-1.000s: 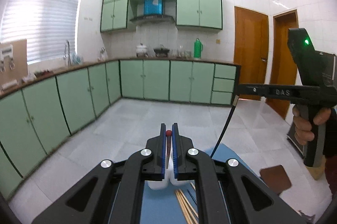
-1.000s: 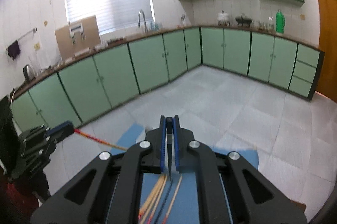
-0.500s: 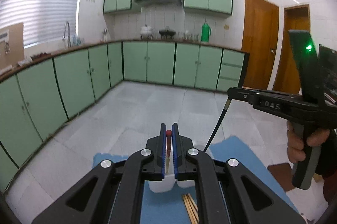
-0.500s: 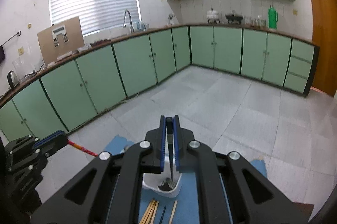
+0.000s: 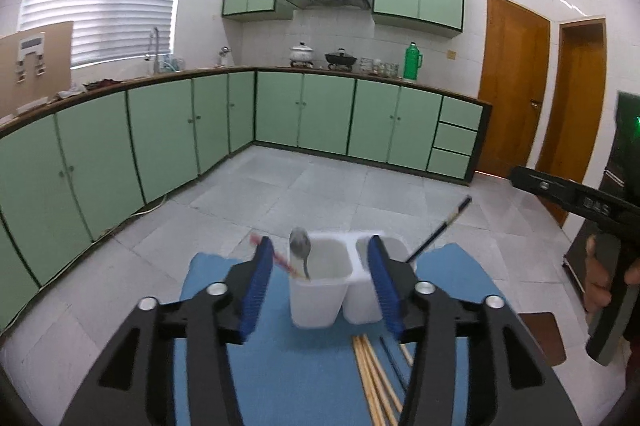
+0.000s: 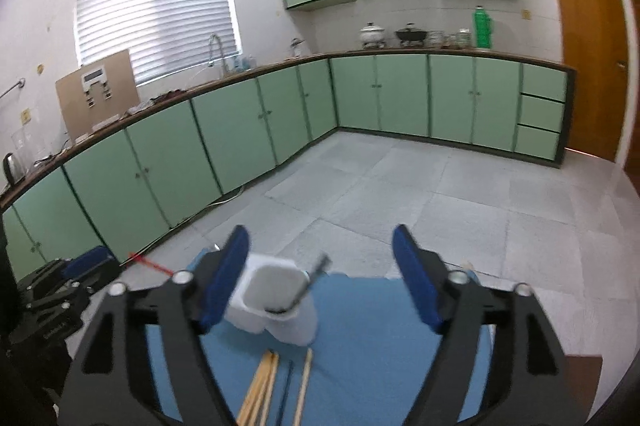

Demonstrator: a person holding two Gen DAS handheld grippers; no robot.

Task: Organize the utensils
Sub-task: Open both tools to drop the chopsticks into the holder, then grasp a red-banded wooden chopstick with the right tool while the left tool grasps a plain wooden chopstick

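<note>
Green kitchen cabinets back a blue mat (image 5: 280, 378) where a white two-cup plastic holder (image 5: 320, 290) stands between the spread-apart left gripper (image 5: 320, 290) and right gripper (image 6: 322, 278), wooden chopsticks (image 6: 260, 390) nearby

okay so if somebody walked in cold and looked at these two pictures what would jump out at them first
Probably the white two-cup holder on the blue mat, framed by the open left claw. A spoon and a red chopstick lean out of its left cup, a black chopstick out of the right. Loose wooden chopsticks lie on the mat in front of it, below the open right claw.
</note>
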